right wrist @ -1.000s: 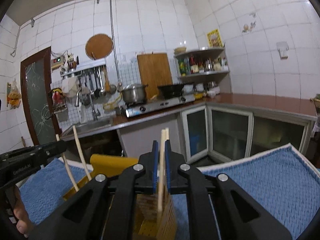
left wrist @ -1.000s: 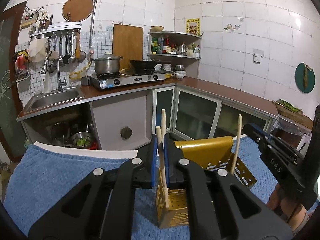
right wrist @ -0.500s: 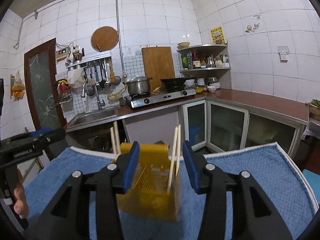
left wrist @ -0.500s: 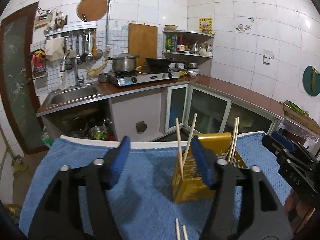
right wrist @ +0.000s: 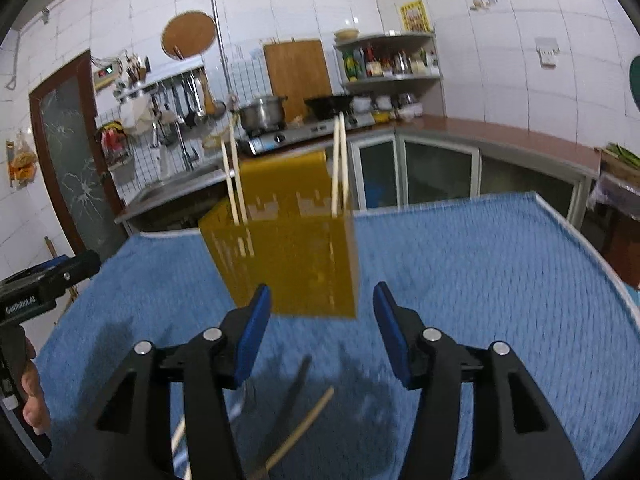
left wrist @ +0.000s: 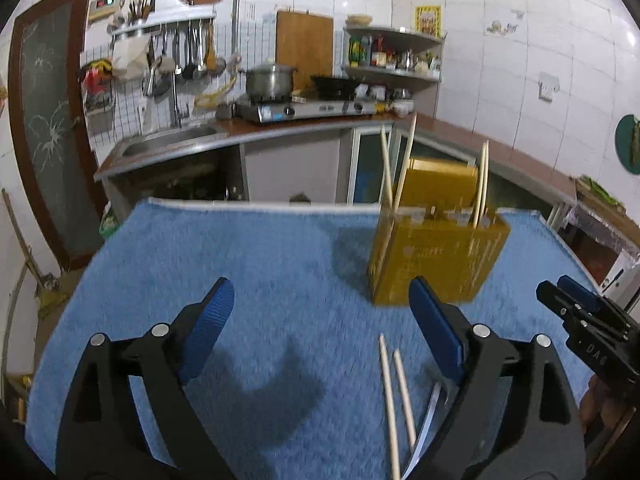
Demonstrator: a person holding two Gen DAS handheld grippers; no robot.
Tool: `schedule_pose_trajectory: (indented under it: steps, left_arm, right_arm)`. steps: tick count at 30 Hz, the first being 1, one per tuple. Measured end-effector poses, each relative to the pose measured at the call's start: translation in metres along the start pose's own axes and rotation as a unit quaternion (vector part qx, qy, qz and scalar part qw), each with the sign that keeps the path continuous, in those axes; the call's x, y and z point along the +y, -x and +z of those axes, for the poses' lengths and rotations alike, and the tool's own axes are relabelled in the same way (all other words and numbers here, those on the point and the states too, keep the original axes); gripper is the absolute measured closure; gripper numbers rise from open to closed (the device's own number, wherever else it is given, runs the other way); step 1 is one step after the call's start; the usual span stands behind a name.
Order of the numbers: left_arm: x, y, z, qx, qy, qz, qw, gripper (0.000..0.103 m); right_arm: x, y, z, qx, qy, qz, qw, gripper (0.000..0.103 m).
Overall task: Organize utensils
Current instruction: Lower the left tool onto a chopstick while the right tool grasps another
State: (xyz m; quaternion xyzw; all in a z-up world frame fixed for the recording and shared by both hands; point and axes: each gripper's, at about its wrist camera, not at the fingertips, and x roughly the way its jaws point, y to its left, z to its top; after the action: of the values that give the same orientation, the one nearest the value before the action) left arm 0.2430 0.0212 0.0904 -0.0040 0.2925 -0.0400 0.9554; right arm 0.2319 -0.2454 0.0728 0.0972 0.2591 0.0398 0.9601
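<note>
A: Where does the utensil holder (left wrist: 438,256) stand, and what does it contain?

B: The yellow perforated holder stands upright on the blue towel (left wrist: 248,280), toward the far edge. Two pairs of wooden chopsticks stand in it: one pair (right wrist: 234,184) at its left end and one pair (right wrist: 340,168) at its right end, as the right wrist view shows them.

A: What remains outside the holder?

B: A loose pair of chopsticks (left wrist: 396,396) lies flat on the towel in front of the holder, near the cameras. Beside it lies a thin metallic utensil (left wrist: 426,428); its type cannot be determined. The right wrist view also shows a dark, blurred utensil (right wrist: 294,390) among them. By judgement, the task is partly complete: four sticks are sorted and at least these items remain.

A: State of the tools?

B: The left gripper (left wrist: 320,324) has just been opening and its jaws stand wide apart with nothing between them. The right gripper (right wrist: 322,330) has also just been opening; its jaws stand moderately apart and hold nothing. Both are well short of the holder.

A: Surroundings and obstructions?

B: Behind the table are a sink (left wrist: 168,142), a stove with a pot (left wrist: 270,80), and a corner shelf (left wrist: 394,54). Nothing blocks the loose items; however, they lie close together, and the grippers may crowd each other.
</note>
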Motion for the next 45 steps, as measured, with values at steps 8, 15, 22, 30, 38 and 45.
schedule_pose_trajectory:
  steps: [8, 15, 22, 30, 38, 45]
  left_arm:
    - [0.000, -0.035, -0.038, 0.064, 0.006, -0.006, 0.9979, 0.015]
    - [-0.010, -0.059, -0.057, 0.106, 0.000, -0.016, 0.9943, 0.015]
    - [-0.019, -0.078, -0.070, 0.142, 0.003, -0.024, 0.9896, 0.015]
    - [-0.031, -0.093, -0.074, 0.162, -0.001, -0.028, 0.9865, 0.015]
    - [-0.045, -0.100, -0.078, 0.171, -0.024, -0.027, 0.9846, 0.033]
    - [-0.055, -0.107, -0.075, 0.182, -0.043, -0.025, 0.9819, 0.055]
  right_arm:
    - [-0.008, -0.021, -0.036, 0.055, -0.017, -0.029, 0.998, 0.050]
    - [-0.011, -0.033, -0.050, 0.084, -0.025, -0.048, 0.995, 0.050]
    - [-0.007, -0.050, -0.060, 0.120, -0.022, -0.056, 0.991, 0.050]
    - [-0.002, -0.057, -0.065, 0.147, -0.026, -0.053, 0.987, 0.050]
    - [0.009, -0.061, -0.074, 0.171, -0.020, -0.059, 0.983, 0.059]
    - [0.021, -0.067, -0.071, 0.189, 0.001, -0.067, 0.980, 0.088]
